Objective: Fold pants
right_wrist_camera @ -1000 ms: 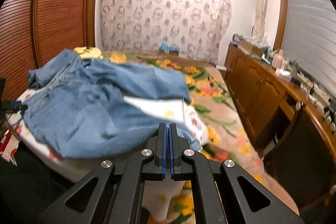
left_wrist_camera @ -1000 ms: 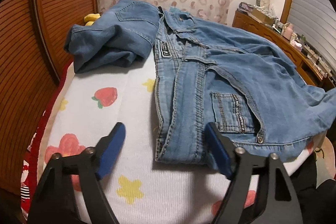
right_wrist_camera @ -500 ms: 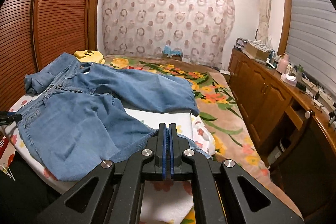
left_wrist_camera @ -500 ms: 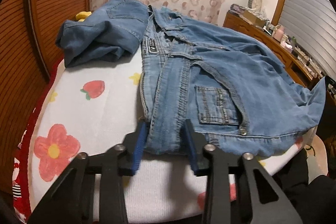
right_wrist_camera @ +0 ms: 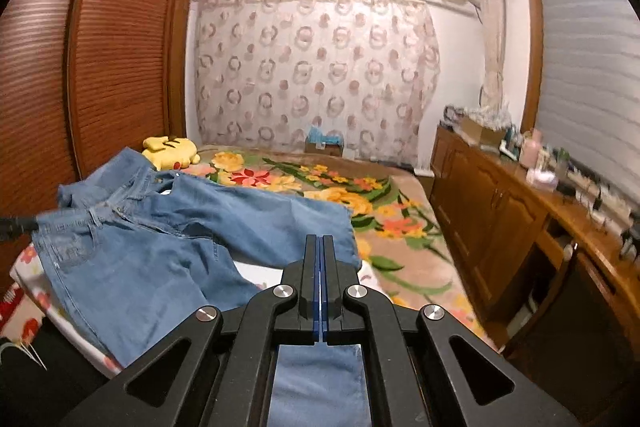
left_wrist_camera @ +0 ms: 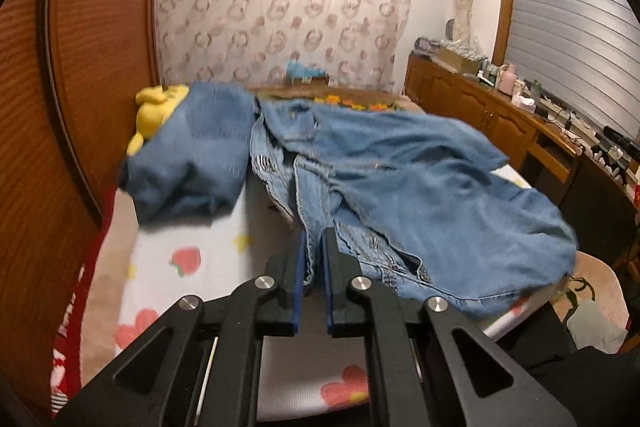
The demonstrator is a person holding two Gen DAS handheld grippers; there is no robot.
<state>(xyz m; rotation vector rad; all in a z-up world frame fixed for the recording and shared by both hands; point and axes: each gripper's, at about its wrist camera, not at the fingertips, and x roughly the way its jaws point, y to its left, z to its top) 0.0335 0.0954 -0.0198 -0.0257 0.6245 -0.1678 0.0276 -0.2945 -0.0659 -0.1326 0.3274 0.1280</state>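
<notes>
The left hand-held gripper (left_wrist_camera: 311, 259) is clenched on the waistband edge of the jeans (left_wrist_camera: 420, 187), a strip of denim pinched between its blue pads (left_wrist_camera: 297, 279) and raised off the white flower-print cover (left_wrist_camera: 192, 267) beneath. The right hand-held gripper (right_wrist_camera: 321, 267) has its fingers pressed together, and denim shows just below and behind them, so it is grasping a leg of the jeans (right_wrist_camera: 160, 259) near the hem. The jeans lie spread across the near end of the bed (right_wrist_camera: 400, 227), waistband toward the left hand-held gripper, one leg stretched out over the floral blanket, the other running to the right hand-held gripper. A darker folded denim piece (left_wrist_camera: 196, 163) sits just beside the waistband, touching it in the left wrist view. A yellow plush (right_wrist_camera: 170, 151) rests behind, near the wardrobe (right_wrist_camera: 80, 67). A wooden sideboard (right_wrist_camera: 520, 219) with small clutter runs along the right wall, well apart from the jeans.
</notes>
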